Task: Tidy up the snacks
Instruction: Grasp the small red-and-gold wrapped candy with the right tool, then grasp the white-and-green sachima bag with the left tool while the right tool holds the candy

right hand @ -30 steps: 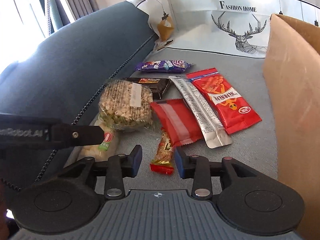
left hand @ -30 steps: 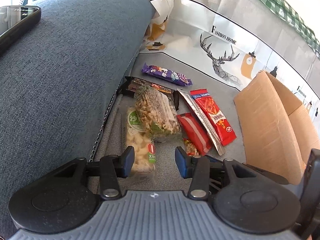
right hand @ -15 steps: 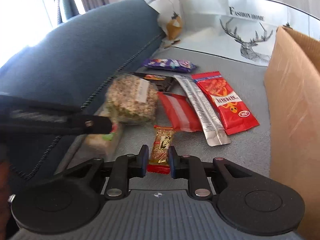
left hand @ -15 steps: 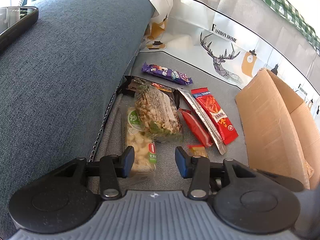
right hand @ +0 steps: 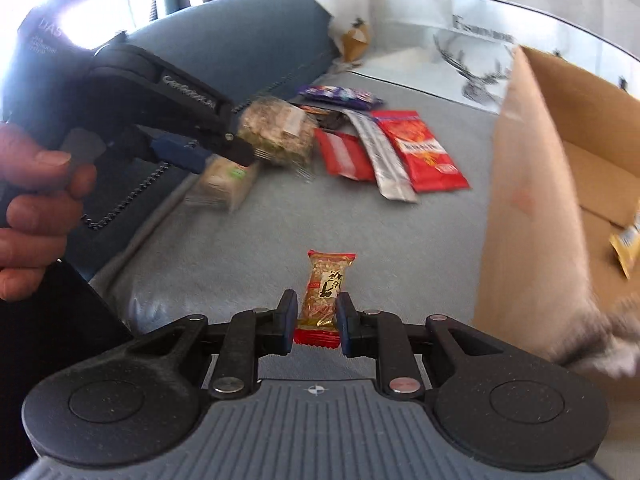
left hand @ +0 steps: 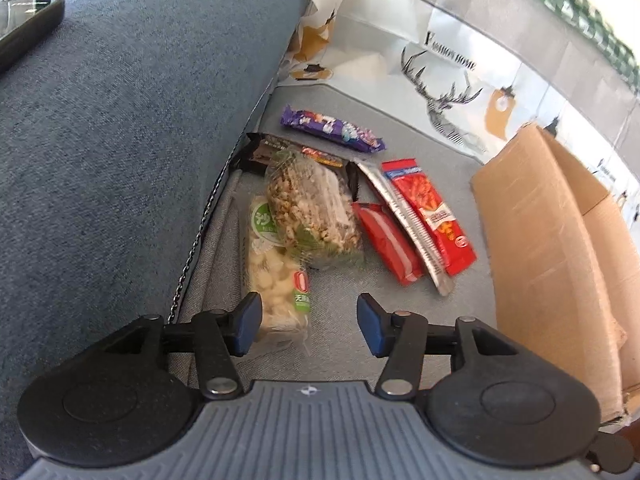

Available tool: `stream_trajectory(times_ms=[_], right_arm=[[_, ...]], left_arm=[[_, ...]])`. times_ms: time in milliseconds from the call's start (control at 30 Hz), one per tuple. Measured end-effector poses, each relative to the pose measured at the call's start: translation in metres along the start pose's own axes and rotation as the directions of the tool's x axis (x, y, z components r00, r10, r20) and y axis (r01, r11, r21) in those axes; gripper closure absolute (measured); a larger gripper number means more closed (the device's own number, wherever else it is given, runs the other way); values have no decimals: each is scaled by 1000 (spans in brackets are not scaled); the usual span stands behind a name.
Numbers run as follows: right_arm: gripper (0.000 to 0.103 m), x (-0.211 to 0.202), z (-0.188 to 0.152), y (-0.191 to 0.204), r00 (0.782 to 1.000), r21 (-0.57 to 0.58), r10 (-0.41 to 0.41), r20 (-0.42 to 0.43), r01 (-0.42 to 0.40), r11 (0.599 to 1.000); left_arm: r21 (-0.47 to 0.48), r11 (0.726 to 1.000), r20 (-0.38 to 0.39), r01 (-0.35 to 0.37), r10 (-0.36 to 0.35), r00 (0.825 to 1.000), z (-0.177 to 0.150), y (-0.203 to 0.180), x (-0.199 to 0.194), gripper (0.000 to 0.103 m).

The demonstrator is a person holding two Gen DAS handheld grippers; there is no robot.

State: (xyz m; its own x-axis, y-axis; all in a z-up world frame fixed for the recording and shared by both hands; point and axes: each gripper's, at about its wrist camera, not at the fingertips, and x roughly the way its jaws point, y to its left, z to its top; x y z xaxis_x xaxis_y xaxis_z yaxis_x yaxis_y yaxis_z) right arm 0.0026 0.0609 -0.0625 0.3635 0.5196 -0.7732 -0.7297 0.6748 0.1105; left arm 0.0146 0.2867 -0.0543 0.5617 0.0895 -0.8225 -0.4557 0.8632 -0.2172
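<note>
While the right gripper [right hand: 316,322] stays low in the foreground, its pads are clamped on the lower end of a small peanut bar [right hand: 325,294], the wrapper standing up between the blue fingers [right hand: 289,320] and clear of the grey sofa seat [right hand: 360,232]. To its right, close by, rises the cardboard box [right hand: 532,200], a yellow packet [right hand: 628,246] visible inside.

Over on the left gripper [left hand: 308,322], the jaws are opening with nothing pinched; the near end of the white puffed-snack bag [left hand: 276,280] lies just beside its left finger [left hand: 248,322]. Beyond that, the nut cluster pack [left hand: 312,212] overlaps the bag, then a red wafer packet [left hand: 386,242], a silver stick pack [left hand: 404,224] and a long red pouch [left hand: 430,212] fan out side by side. Farthest back, a dark wrapper [left hand: 280,152] and a purple bar [left hand: 332,128] rest near the sofa back [left hand: 120,140].
</note>
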Motion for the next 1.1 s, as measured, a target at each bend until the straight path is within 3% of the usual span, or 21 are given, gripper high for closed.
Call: stream_trajectory(times_ms=[367,733,867,1100], right_arm=[[78,21,-5,-4,999,11,-12,-47,12,1000],[77,28,-6,-3,998,-8,-15,-63,14,1000],[81,27,-6,-4,998,-15,-16,-57,15,1000],[84,20,-6,-4,1000,-16,-16,-22,15,1000]], left_arm=[[53,988,-37,-147,149,988,3,-12,22,43],[62,980,-52,-187,190,980,7,-14,39,44],[53,979,-49,-199,202,978,8,-12,39,61],[43,986,-6,-162,162,987,5,-11,20,62]])
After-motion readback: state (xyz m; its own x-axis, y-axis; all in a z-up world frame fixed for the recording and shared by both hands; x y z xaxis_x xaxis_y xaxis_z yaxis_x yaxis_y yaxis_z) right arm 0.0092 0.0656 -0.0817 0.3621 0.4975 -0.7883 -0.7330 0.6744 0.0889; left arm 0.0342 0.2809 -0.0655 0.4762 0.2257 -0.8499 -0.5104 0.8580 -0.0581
